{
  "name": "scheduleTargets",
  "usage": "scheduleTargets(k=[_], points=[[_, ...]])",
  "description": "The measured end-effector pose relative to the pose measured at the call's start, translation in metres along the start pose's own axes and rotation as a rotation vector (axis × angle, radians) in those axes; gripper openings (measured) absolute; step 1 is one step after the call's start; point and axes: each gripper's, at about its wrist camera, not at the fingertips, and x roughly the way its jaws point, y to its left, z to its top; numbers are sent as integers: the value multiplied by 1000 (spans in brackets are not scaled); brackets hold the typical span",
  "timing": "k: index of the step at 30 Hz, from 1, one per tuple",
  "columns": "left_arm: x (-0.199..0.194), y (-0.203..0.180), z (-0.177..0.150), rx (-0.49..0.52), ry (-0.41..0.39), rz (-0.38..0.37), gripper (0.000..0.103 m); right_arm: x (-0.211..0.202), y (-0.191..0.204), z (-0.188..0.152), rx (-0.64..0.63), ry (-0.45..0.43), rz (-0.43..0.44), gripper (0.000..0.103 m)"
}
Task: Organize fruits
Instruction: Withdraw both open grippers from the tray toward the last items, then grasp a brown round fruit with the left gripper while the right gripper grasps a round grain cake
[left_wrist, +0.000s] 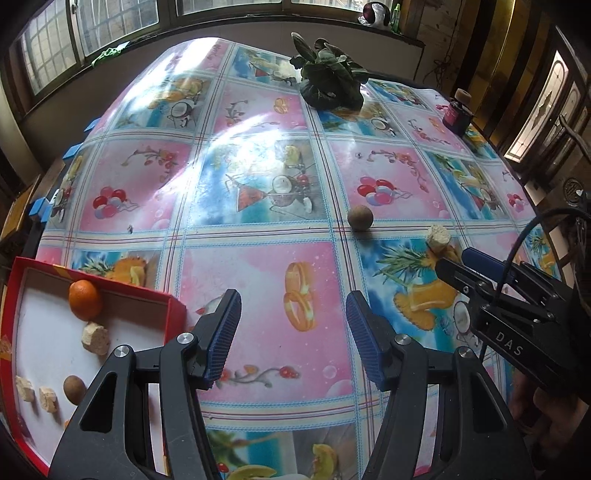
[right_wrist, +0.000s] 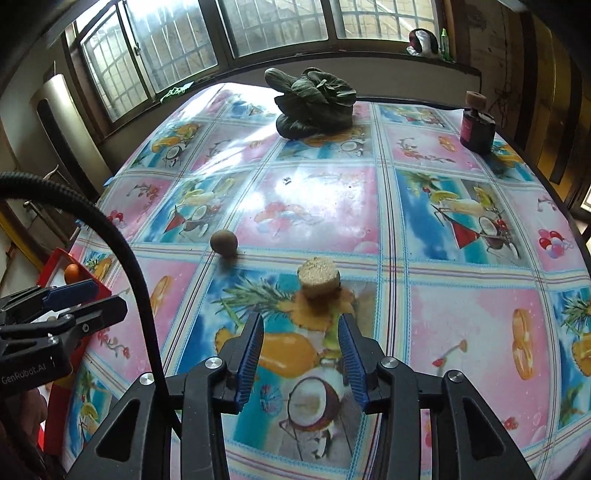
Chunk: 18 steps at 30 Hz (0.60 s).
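Both grippers empty above the table
Left gripper (left_wrist: 293, 336) parted wide; right gripper (right_wrist: 301, 352) narrower, near the pale chunk (right_wrist: 318, 277); brown fruit (right_wrist: 223, 242) far-left.

The left wrist camera sits just behind its own fingers (left_wrist: 236, 332), looking steeply down and forward over the tablecloth (left_wrist: 258, 266) toward the windows (left_wrist: 118, 33), with the red box (left_wrist: 173, 306) close at its lower left and the right gripper (left_wrist: 452, 264) entering from the right. The right wrist camera looks the same way from further right, close above the cake piece (right_wrist: 318, 277), with the left gripper (right_wrist: 99, 299) at its left edge. Both share the brown fruit (left_wrist: 360, 218), the greens (left_wrist: 328, 81), the jar (left_wrist: 456, 114) and the windowed far wall.
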Motion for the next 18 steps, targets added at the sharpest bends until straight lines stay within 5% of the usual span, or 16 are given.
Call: scheduleTargets(k=[4, 6, 12, 18], points=[[12, -4, 13, 1, 19, -23, 59, 19, -1, 14, -6, 3, -22, 42], [19, -7, 21, 7, 32, -29, 59, 28, -1, 17, -21, 14, -53, 27], [41, -25, 43, 47, 35, -46, 59, 20, -15, 13, -26, 12, -109, 27], [64, -41, 56, 97, 56, -67, 59, 16, -33, 12, 42, -1, -57, 27]])
